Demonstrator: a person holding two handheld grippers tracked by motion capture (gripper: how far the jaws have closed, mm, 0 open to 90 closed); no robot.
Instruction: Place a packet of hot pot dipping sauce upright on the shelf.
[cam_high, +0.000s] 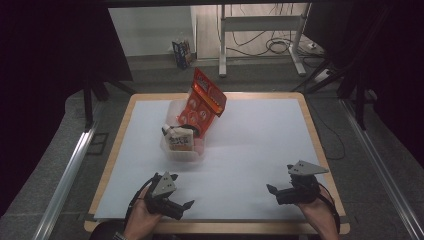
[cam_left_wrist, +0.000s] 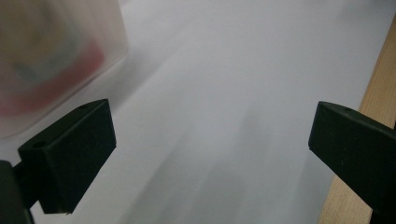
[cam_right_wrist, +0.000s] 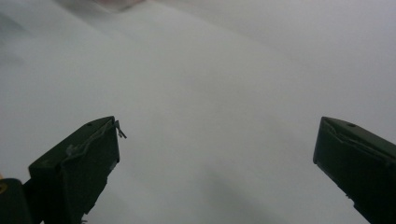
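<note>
both tongs (cam_high: 187, 204) (cam_high: 270, 189) gape empty over the white table (cam_high: 260, 145), dark room around.

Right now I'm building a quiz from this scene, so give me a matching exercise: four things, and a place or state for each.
Things:
1. red packet
2. clear bin
3. left gripper
4. right gripper

Places or states:
A. open, near table's front right
B. open, just in front of the bin
C. leans tilted out of the bin
D. on the white sheet, holds packets

Pairs: 1-C, 2-D, 3-B, 4-A
</note>
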